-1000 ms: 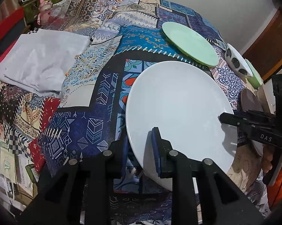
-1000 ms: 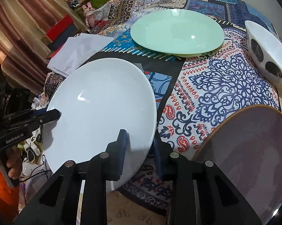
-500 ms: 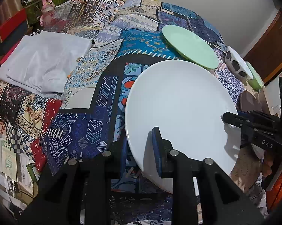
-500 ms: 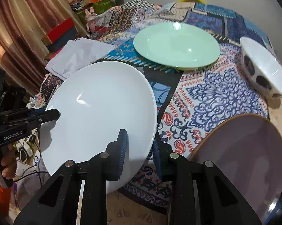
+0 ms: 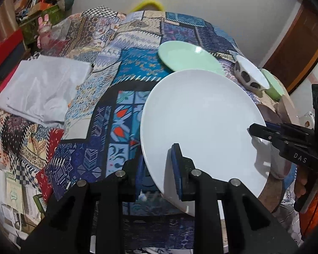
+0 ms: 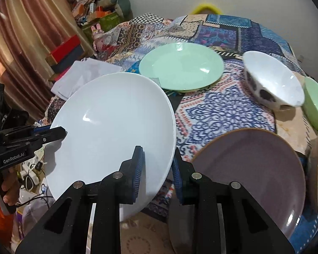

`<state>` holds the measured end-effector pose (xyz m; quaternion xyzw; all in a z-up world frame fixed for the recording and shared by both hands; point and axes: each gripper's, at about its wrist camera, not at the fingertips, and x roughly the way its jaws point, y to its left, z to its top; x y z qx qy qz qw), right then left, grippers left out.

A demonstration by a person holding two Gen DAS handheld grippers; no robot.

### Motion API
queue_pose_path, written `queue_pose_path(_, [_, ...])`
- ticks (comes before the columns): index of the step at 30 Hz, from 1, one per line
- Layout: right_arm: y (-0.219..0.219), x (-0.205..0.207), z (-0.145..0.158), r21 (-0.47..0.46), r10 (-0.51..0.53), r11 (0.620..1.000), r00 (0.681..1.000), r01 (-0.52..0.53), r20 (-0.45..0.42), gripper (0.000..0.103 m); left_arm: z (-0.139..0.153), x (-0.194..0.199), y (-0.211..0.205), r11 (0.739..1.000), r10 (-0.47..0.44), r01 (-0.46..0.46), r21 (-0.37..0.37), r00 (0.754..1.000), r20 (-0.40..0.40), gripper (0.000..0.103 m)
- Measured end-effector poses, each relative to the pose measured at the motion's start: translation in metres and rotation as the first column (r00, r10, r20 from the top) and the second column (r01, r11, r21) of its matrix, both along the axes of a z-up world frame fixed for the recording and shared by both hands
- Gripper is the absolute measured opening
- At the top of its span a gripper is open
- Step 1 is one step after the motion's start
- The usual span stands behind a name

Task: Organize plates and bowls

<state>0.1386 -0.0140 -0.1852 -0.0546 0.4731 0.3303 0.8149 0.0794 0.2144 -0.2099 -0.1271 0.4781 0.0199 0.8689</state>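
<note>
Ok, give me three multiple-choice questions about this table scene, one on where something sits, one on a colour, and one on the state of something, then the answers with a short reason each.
1. Where is the spotted white bowl?
A. between the mint green plate and the green dish
B. on the white cloth
C. on the purple plate

2. What colour is the plate held by both grippers?
A. mint green
B. white
C. purple

3. How is the white plate held?
A. lying flat on the tablecloth
B. gripped at one edge only
C. gripped at two opposite edges

Answers:
1 A, it sits on the tablecloth between them.
2 B, its whole face is plain white.
3 C, the left gripper and right gripper each have fingers on either side of its rim.
</note>
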Motion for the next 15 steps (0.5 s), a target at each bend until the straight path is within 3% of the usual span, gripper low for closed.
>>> queue_pose_path(15, [-0.071,-0.008,0.025,0.036,-0.109,0.994,0.994,0.108,0.03,0.024,0.033,0.01,-0.068,0.995,-0.1,0.099,0.024,0.995,0.03,0.025])
